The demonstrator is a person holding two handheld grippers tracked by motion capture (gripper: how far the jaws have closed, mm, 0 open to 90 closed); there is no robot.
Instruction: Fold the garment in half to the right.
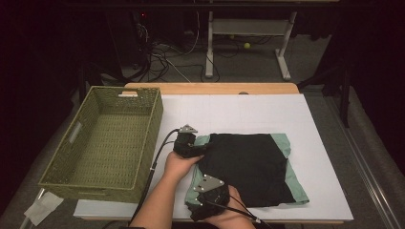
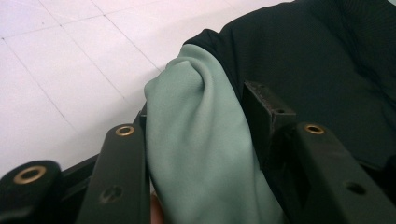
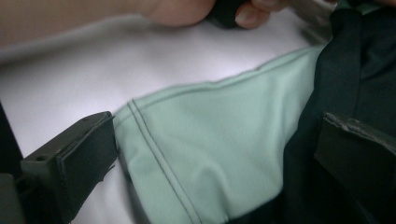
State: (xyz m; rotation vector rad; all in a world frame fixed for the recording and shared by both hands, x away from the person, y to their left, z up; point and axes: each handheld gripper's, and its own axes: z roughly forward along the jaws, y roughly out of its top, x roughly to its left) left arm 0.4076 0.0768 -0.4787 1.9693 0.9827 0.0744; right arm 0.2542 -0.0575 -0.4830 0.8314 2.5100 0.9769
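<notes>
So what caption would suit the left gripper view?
Hand-held gripper pinching a bunched fold of green fabric beside black cloth.

Empty wicker basket (image 1: 107, 143), white tabletop (image 1: 239, 112)

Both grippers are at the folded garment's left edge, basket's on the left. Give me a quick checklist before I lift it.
1. Left gripper pinching the folded garment's green edge: ok, fabric bunched between the jaws.
2. Right gripper gripping: not ok, jaws wide open, straddling the hem.
3. Stack tidy: ok, black layer lies flat on the green one.
4. Basket ready: ok, nothing inside.
5. Cables snagged: cannot tell.
</notes>
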